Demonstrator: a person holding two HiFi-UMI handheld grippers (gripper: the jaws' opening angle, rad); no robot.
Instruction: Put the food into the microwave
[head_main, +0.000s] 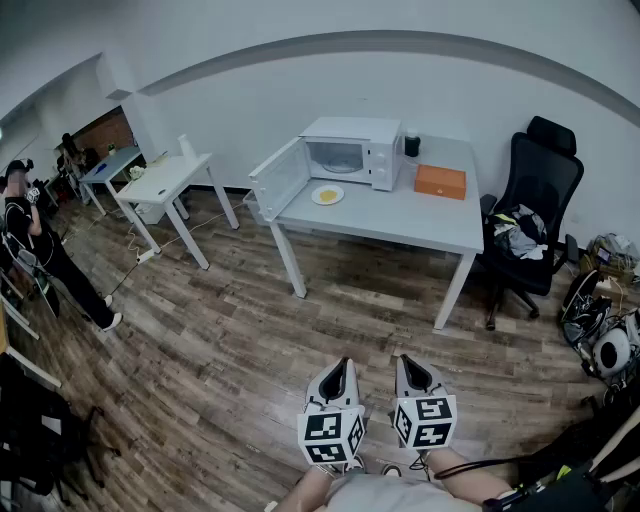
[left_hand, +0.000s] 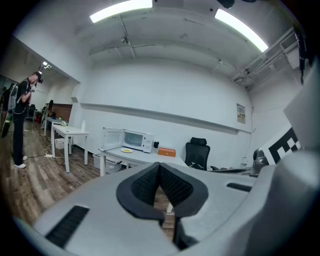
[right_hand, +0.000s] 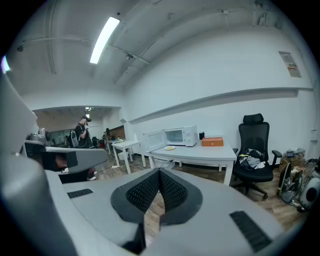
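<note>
You hold both tools low in front of you, over the wooden floor (head_main: 230, 340) and well apart from the counter (head_main: 400, 218). The left tool (head_main: 343, 364) has its jaws closed, pads meeting at the tips. The right tool (head_main: 403, 361) is closed the same way. Each carries a cube of black-and-white square markers.

The food is a pale yellow patch on a small white plate (head_main: 327, 195). The plate sits on the white counter just in front of the microwave (head_main: 355, 152). The microwave is white, and its door (head_main: 277, 180) stands swung wide to the left, beside the plate. No brand lettering on it can be read.

An orange box (head_main: 440, 181) lies to the right of the microwave. A small dark container (head_main: 411, 145) stands behind it. A wall notice (left_hand: 241, 113) carries print too small to read. A black office chair (head_main: 535, 195) stands at the counter's right end.
</note>
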